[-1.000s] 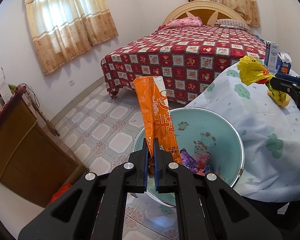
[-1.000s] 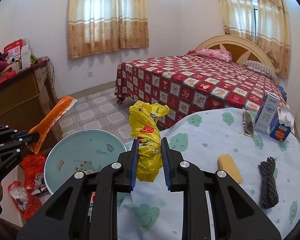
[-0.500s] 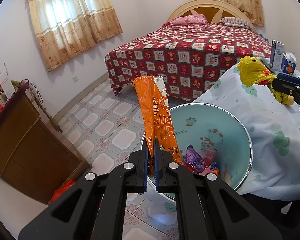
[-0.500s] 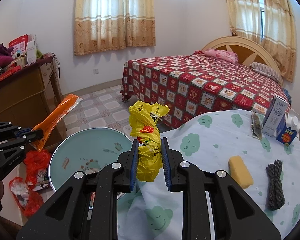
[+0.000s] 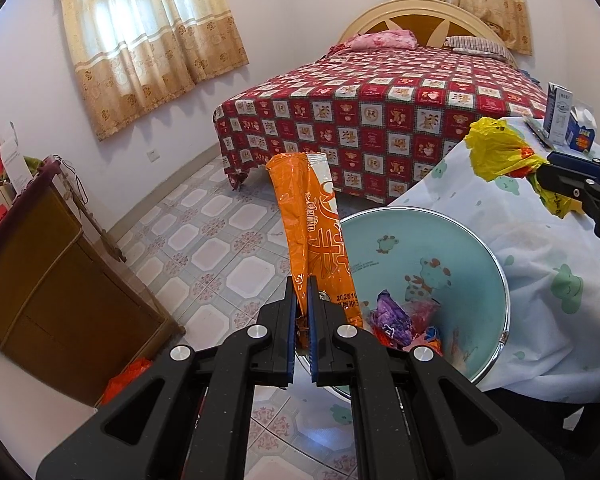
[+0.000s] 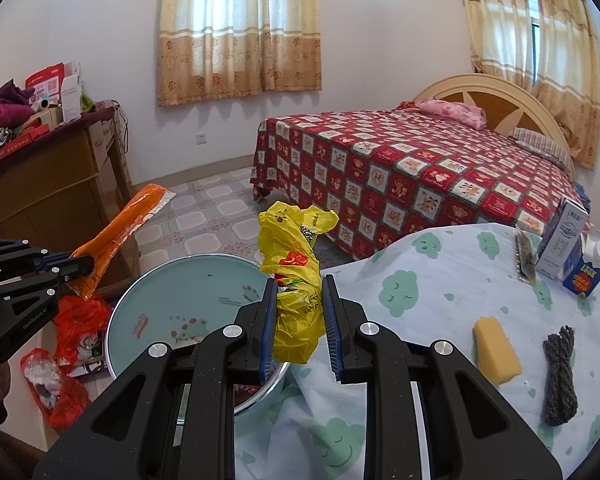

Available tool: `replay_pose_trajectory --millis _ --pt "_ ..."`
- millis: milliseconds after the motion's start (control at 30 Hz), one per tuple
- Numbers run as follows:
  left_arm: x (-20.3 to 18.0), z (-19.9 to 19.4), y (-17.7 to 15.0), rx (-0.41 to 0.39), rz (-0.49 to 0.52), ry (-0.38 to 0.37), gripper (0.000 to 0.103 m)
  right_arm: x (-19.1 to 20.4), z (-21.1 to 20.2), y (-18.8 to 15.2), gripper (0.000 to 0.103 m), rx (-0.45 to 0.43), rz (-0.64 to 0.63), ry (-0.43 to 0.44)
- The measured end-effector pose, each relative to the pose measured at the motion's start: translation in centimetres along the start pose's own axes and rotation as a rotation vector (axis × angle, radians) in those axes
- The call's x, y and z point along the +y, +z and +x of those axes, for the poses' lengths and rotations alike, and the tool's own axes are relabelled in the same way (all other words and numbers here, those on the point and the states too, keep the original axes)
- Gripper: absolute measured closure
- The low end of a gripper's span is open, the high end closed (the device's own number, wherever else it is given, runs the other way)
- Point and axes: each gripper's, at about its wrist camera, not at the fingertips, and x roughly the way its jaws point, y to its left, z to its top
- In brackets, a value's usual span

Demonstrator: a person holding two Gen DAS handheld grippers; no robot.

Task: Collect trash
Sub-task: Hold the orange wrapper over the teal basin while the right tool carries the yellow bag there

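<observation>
Pinching the lower end of a long orange foil snack wrapper (image 5: 318, 240), the left gripper (image 5: 301, 308) holds it upright, its blue-padded fingers (image 5: 291, 328) pressed nearly together on the foil. Wrapper and gripper sit above the near rim of a round light-blue trash bin with cartoon animal prints and a metal rim (image 5: 452, 248). Inside the bin lie crumpled purple and red wrappers (image 5: 396, 318).

The right gripper (image 6: 299, 322) clamps a crumpled yellow plastic bag with red markings (image 6: 296, 280); its left pad touches the bag, while whether the right pad touches cannot be confirmed. The bag is held above the edge of a table covered in a white cloth with green cloud prints (image 6: 440, 292), just beside the bin (image 6: 188, 292). In the right wrist view the left gripper (image 6: 74, 270) appears at far left with the orange wrapper (image 6: 120, 232) tilted outward.

On the cloth rest a yellow sponge block (image 6: 494, 350), a dark coiled cord (image 6: 560, 376), a white-and-blue carton (image 6: 562, 246) and a small blue box (image 6: 584, 280). Red plastic bags (image 6: 76, 320) lie on the floor beside the bin. A bed with a red checked cover (image 6: 420, 184) and a brown wooden cabinet (image 6: 48, 184) stand behind.
</observation>
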Motion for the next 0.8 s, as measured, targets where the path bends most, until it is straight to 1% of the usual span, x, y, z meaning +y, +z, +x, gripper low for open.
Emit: replay_pose_trajectory --millis 800 --pt "-0.3 -0.1 0.3 0.000 0.005 -0.012 0.098 1.3 0.6 0.4 0.080 0.005 -0.021 0.021"
